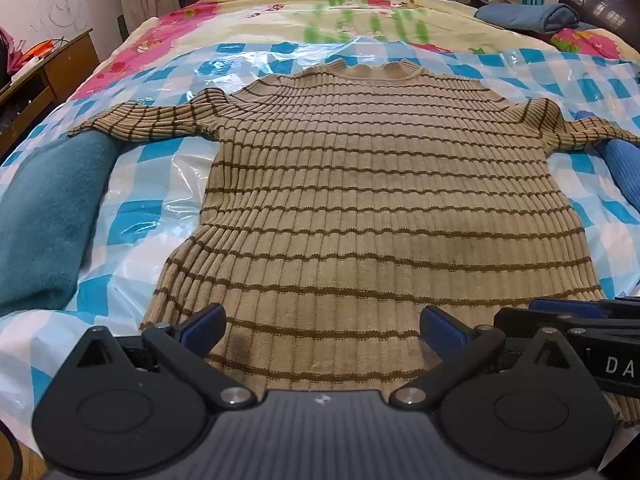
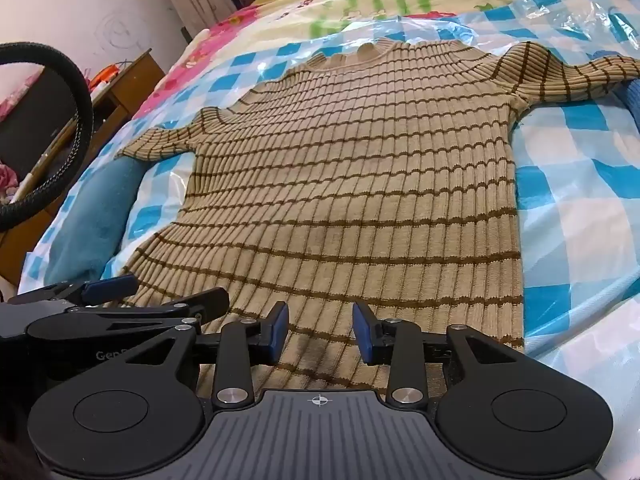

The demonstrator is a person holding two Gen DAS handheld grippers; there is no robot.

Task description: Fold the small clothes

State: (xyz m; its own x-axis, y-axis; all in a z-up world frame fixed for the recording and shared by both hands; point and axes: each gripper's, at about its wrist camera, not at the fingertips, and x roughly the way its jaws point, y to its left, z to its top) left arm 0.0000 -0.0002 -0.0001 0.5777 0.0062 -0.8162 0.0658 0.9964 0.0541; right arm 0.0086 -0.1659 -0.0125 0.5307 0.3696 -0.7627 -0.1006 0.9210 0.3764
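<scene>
A tan striped sweater (image 2: pixel 352 184) lies flat across the middle of the frame on a blue checked plastic sheet (image 2: pixel 580 200), collar toward the top. At the bottom, the right gripper (image 2: pixel 320 330) hovers over its hem, jaws parted. The left gripper (image 2: pixel 160 292) shows at lower left, beside a teal cloth (image 2: pixel 92 220).

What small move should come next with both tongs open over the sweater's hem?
Probably lower both and pinch the hem. The striped sweater lies flat and unfolded, sleeves spread, collar at the far end. The left tongs and right tongs are open just above its near edge, side by side, holding nothing. Gripping the hem there would likely set up a fold toward the collar.
</scene>
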